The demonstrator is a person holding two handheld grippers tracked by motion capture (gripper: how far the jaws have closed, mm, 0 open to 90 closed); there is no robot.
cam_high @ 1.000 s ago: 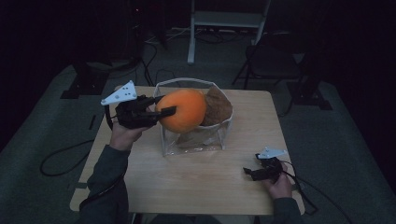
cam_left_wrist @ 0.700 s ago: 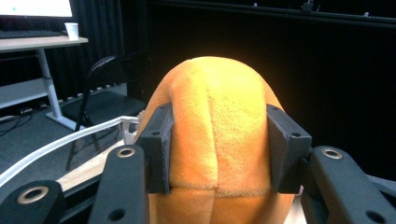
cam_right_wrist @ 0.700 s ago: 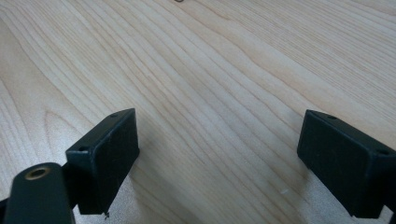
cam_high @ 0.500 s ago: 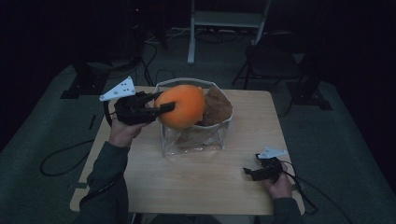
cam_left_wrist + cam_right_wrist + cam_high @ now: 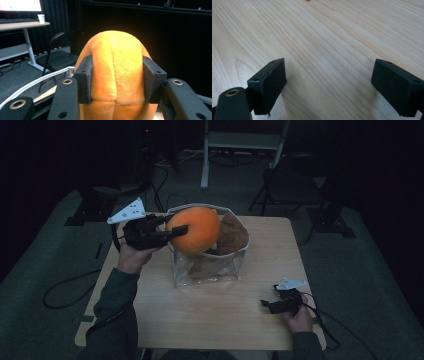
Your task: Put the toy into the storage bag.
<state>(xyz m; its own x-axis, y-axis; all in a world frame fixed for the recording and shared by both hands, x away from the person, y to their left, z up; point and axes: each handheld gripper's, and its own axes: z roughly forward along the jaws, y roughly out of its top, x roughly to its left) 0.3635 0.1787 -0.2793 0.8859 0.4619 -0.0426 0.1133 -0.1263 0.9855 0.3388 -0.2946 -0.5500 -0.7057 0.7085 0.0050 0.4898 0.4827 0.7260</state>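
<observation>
At the near right edge of the table (image 5: 220,315): right hand-held gripper (image 5: 272,306) low over bare wood, jaws spread wide with nothing between them (in the right gripper view, just wood grain between the two black pads (image 5: 268,80)). At the near left corner: a dark sleeve (image 5: 112,315) reaching forward, hand wrapped around the left hand-held gripper (image 5: 180,231), grey three-cornered plate on top. Farther in, at mid-table: a clear bag (image 5: 207,270) with a white rim, standing upright. Clamped between the left jaws: an orange plush ball (image 5: 194,229), squeezed at its sides by both pads (image 5: 85,80) in the left gripper view, held at the bag's mouth, just above the rim on the left side. Just beside the ball, touching it on the right: a brown plush (image 5: 232,234) sitting in the bag. Beyond the table: a dark chair (image 5: 292,185) and cables on grey floor.
</observation>
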